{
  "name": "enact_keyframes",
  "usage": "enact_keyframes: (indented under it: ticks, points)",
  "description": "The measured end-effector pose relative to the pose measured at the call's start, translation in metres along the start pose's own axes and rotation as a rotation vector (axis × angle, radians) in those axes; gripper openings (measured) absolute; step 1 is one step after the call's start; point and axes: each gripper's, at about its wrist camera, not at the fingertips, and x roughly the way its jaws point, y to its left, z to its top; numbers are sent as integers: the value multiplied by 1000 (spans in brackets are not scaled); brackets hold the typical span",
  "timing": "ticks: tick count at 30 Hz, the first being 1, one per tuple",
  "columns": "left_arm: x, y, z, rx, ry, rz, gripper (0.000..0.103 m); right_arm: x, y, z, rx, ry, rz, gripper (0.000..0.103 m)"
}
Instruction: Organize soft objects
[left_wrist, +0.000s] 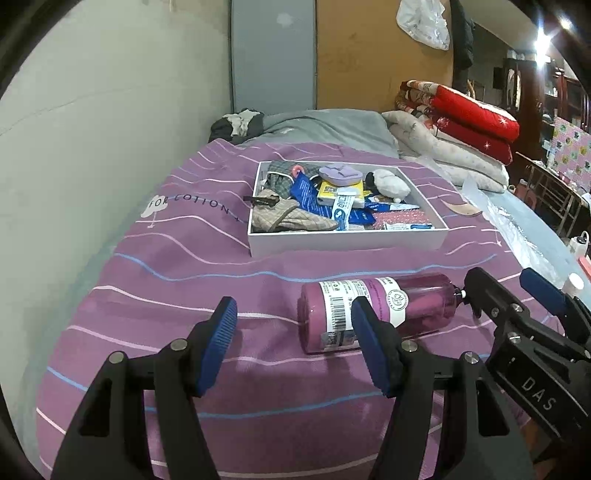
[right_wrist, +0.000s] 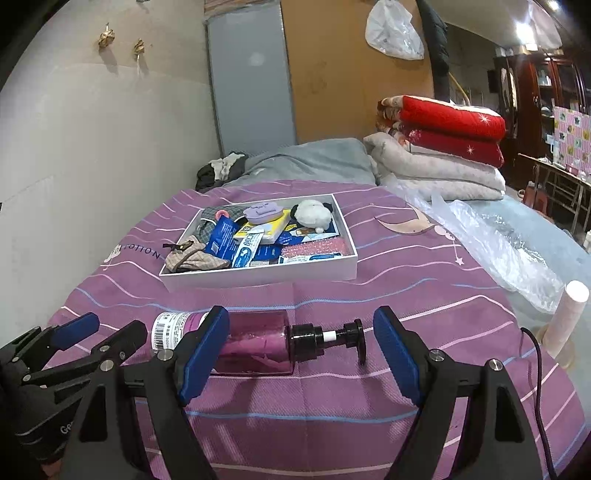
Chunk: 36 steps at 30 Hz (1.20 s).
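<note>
Both hand-held grippers (right_wrist: 299, 354) seemingly flank pump bottle (right_wrist: 258, 345).

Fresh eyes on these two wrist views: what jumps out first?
A purple pump bottle with a white label lies on its side on the purple striped bedspread, just ahead of both open grippers, left and right. Behind it sits a shallow white tray heaped with pouches, packets and a white plush toy. Folded red quilts stack at far right.

A pink plastic pump bottle (right_wrist: 255, 343) lies on the striped purple bedspread (right_wrist: 332, 398), before the shallow white cardboard tray (right_wrist: 258, 275) of small items.
</note>
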Motion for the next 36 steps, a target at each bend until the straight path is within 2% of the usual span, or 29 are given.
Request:
enact_keyframes:
  ticks: [10, 19, 21, 27, 36]
  points:
    - [-2, -1, 0, 3, -7, 1, 65, 1, -1, -1, 5, 9, 4, 81]
    - [-3, -1, 0, 3, -12, -5, 65, 7, -11, 0, 51, 39, 46, 83]
    - [-4, -1, 0, 4, -14, -8, 65, 9, -11, -1, 54, 44, 50, 85]
    - [-2, 2, 1, -9, -8, -16, 65, 11, -13, -1, 67, 57, 75, 103]
    - [-2, 3, 1, -9, -6, -19, 65, 8, -9, -1, 53, 45, 49, 103]
